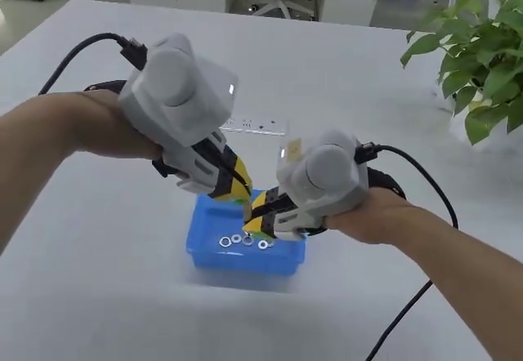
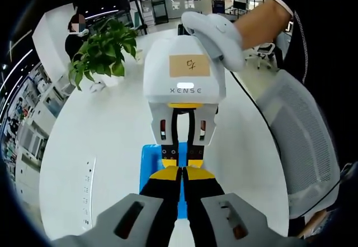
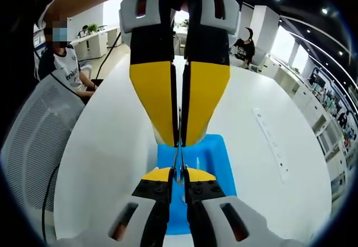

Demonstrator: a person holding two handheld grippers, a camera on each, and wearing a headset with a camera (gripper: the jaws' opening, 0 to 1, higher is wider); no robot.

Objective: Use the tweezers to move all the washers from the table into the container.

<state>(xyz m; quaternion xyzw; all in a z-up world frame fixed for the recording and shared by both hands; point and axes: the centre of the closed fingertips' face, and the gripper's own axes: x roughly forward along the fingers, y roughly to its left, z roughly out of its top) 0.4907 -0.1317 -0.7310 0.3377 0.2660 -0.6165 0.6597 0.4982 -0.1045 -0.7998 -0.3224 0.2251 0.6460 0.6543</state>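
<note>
A blue container [image 1: 245,260] sits on the white table with several metal washers [image 1: 236,239] in it. Both grippers hover over it, tip to tip. My left gripper [image 1: 243,196] comes from the left and my right gripper [image 1: 255,218] from the right. In the right gripper view, thin metal tweezers [image 3: 178,156] run out of the left gripper's [image 3: 179,141] closed yellow jaws into my right gripper [image 3: 179,175], above the container [image 3: 210,157]. In the left gripper view, my left gripper [image 2: 182,171] meets the right gripper [image 2: 182,153] head-on.
A white power strip [image 1: 255,124] lies on the table behind the grippers. A green potted plant [image 1: 482,59] stands at the right edge. Black cables trail from both grippers. A mesh chair [image 3: 39,141] and a seated person are beside the table.
</note>
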